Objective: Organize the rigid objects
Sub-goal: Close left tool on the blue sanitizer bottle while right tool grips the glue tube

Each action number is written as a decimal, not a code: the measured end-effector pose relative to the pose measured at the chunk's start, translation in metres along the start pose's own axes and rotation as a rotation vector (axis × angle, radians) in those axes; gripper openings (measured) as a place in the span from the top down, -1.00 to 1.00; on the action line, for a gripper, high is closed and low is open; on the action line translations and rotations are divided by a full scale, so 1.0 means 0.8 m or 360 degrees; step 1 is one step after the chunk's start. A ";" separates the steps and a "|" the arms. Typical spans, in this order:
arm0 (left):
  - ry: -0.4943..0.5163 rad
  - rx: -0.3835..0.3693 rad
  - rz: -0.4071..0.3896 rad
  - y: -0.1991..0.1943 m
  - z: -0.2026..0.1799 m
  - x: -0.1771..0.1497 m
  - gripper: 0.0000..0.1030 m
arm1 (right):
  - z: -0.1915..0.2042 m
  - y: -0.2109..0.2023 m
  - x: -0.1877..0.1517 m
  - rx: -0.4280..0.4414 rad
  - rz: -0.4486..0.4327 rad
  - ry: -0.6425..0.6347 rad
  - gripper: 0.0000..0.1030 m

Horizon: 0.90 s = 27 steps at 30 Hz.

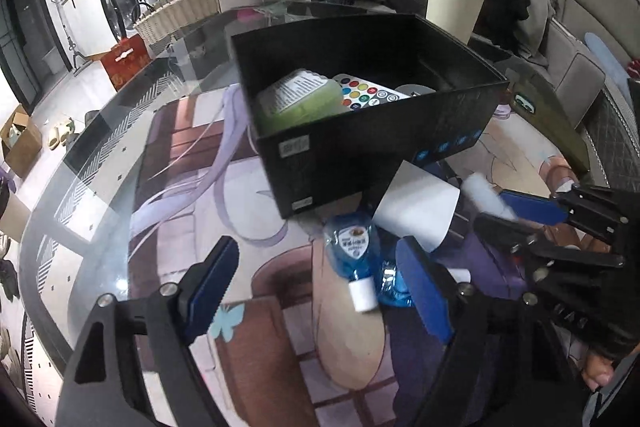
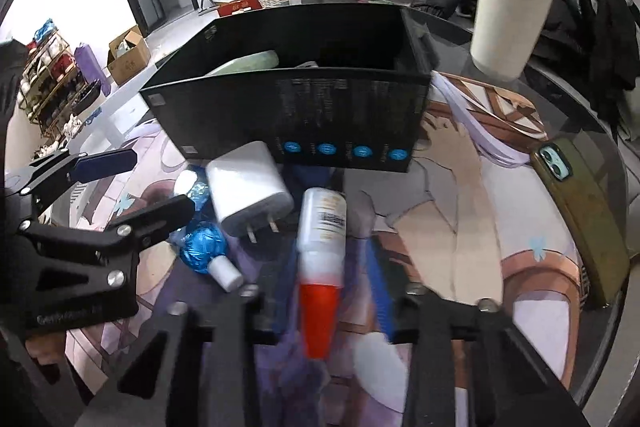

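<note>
Black box point(image 2: 288, 107) sits mid-counter point(image 1: 100, 163), already holding a green bottle point(image 1: 300, 99) and a sticker sheet point(image 1: 372, 95). Right gripper point(image 2: 320, 267) is clamped on a white tube with an orange cap point(image 2: 322, 227), at 6 o'clock from the box. Left gripper point(image 1: 316, 279) is partly open, straddling 1 blue bottle point(image 1: 352, 247) without pressing it. A white charger point(image 2: 248, 187) crowds the bottle at 1 o'clock. Phone point(image 2: 580, 211) and cream cup point(image 2: 508, 23) lie well apart.
</note>
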<state>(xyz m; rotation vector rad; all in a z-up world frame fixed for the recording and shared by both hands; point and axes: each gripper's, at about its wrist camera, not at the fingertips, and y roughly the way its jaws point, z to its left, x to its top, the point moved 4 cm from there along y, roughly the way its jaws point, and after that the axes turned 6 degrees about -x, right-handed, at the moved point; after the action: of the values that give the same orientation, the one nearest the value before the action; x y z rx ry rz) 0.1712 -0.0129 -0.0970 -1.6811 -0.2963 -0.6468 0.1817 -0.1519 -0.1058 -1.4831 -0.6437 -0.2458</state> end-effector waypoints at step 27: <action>0.0049 -0.0149 0.0072 0.003 -0.012 -0.018 0.38 | -0.028 -0.009 -0.010 0.0128 0.0038 0.0140 0.60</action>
<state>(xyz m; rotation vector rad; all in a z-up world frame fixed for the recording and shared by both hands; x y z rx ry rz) 0.1585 -0.0208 -0.1065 -1.7608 -0.2084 -0.6607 0.1766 -0.1764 -0.1029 -1.3944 -0.5585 -0.2627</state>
